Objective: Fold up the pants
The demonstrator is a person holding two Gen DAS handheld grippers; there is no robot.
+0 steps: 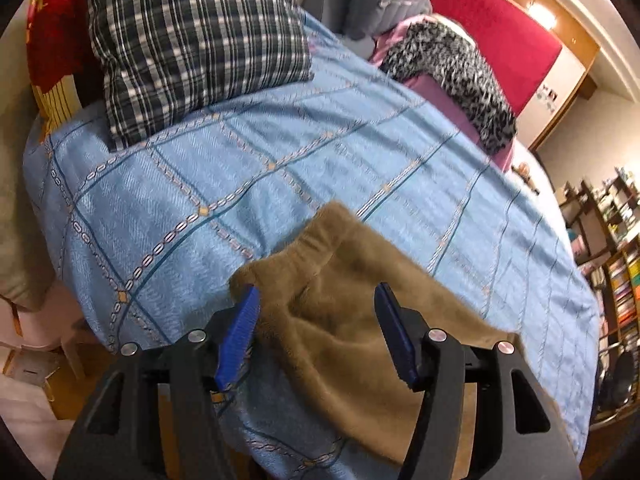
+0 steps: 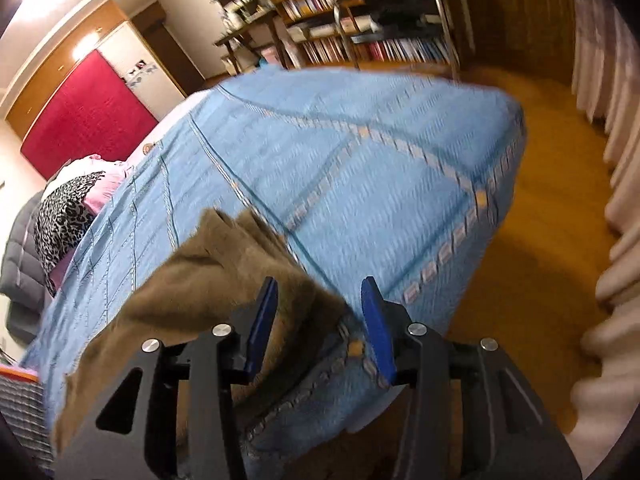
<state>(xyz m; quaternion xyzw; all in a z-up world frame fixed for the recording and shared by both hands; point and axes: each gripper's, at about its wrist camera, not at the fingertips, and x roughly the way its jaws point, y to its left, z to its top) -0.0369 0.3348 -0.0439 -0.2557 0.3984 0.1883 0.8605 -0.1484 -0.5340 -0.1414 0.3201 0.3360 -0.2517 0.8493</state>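
Brown fleece pants (image 1: pixel 344 280) lie bunched at the near edge of a bed with a light blue patterned cover (image 1: pixel 248 168). My left gripper (image 1: pixel 318 300) is open, its blue pads on either side of the pants' gathered waistband end, not closed on it. In the right wrist view the pants (image 2: pixel 208 280) lie to the left on the blue cover (image 2: pixel 360 168). My right gripper (image 2: pixel 320 300) is open over the pants' edge near the bed's corner; the left pad (image 2: pixel 262 320) overlaps the fabric.
A plaid pillow (image 1: pixel 192 40), grey cushions (image 1: pixel 380 0) and a leopard-print blanket (image 1: pixel 452 76) lie at the far side of the bed. A red panel (image 1: pixel 496 36) is behind. Bookshelves (image 2: pixel 340 12) and wooden floor (image 2: pixel 540 260) lie beyond the bed; curtains (image 2: pixel 616 200) hang on the right.
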